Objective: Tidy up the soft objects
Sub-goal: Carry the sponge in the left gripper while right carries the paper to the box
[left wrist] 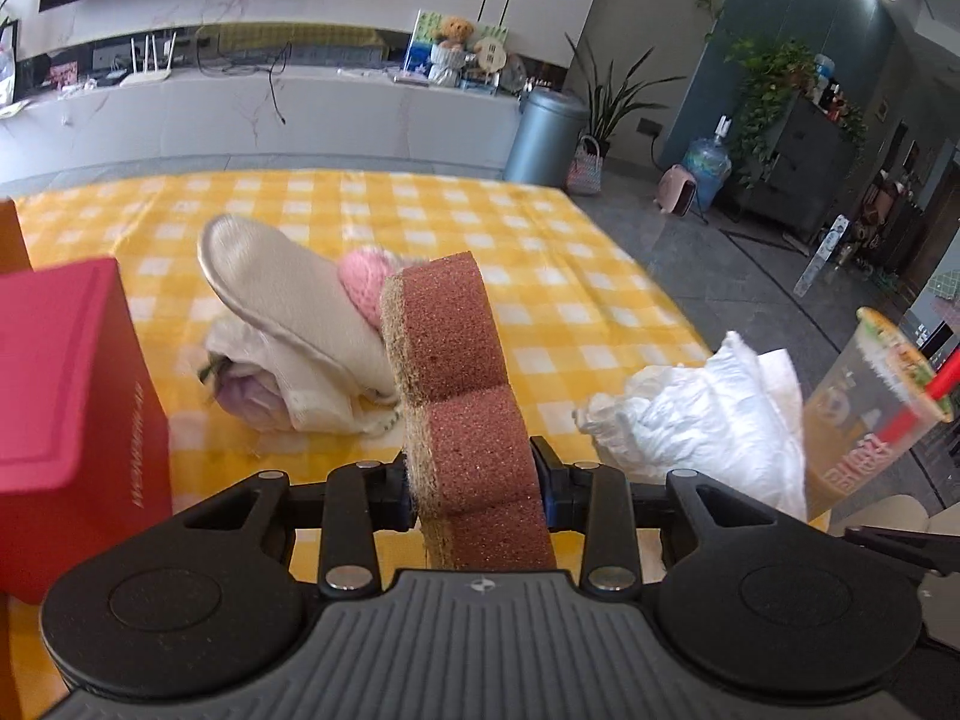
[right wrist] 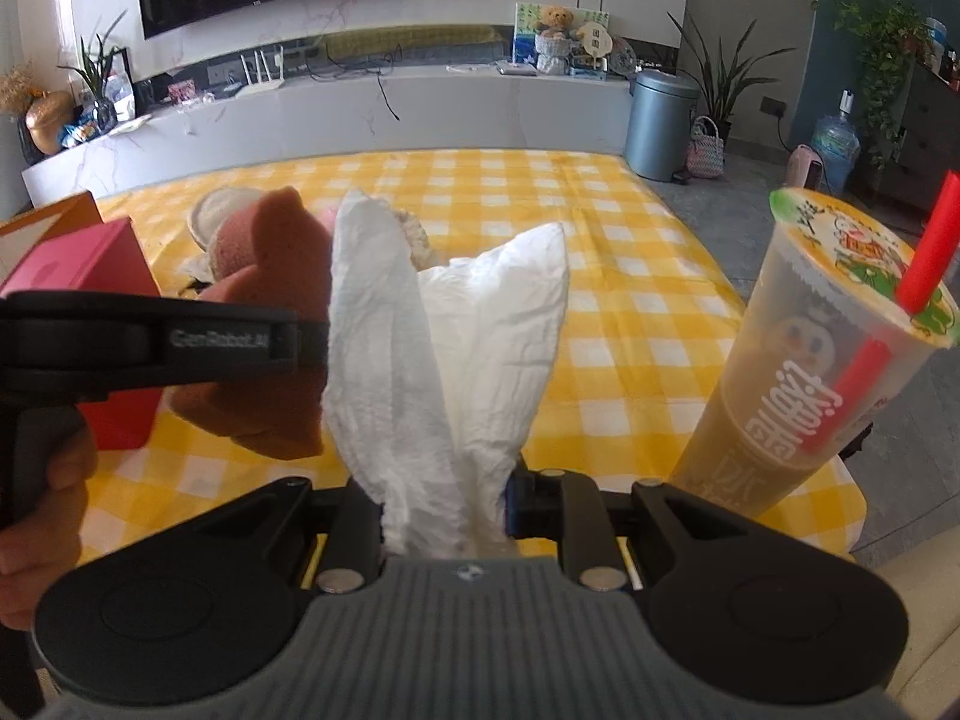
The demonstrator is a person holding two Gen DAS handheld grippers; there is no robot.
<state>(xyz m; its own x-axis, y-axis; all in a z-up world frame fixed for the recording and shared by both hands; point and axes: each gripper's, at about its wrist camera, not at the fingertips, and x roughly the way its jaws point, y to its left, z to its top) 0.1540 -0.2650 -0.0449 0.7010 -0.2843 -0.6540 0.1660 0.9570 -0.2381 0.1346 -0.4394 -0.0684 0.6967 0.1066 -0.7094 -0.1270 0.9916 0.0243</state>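
Observation:
My left gripper [left wrist: 477, 489] is shut on a brown-red wavy sponge [left wrist: 462, 384] and holds it upright above the yellow checked tablecloth [left wrist: 480, 216]. The sponge also shows in the right wrist view [right wrist: 264, 324], left of the tissue. My right gripper [right wrist: 444, 504] is shut on a crumpled white tissue [right wrist: 456, 330], which also shows in the left wrist view [left wrist: 696, 414]. Beyond the sponge lies a pile of soft things: a beige insole [left wrist: 282, 288], a pink knitted item [left wrist: 363, 279] and folded pale cloth [left wrist: 270, 384].
A red box [left wrist: 72, 396] stands at the left, with an orange box [left wrist: 12, 234] behind it. A bubble tea cup with a red straw [right wrist: 822, 360] stands at the table's right edge. The table's far and right edges drop to the floor.

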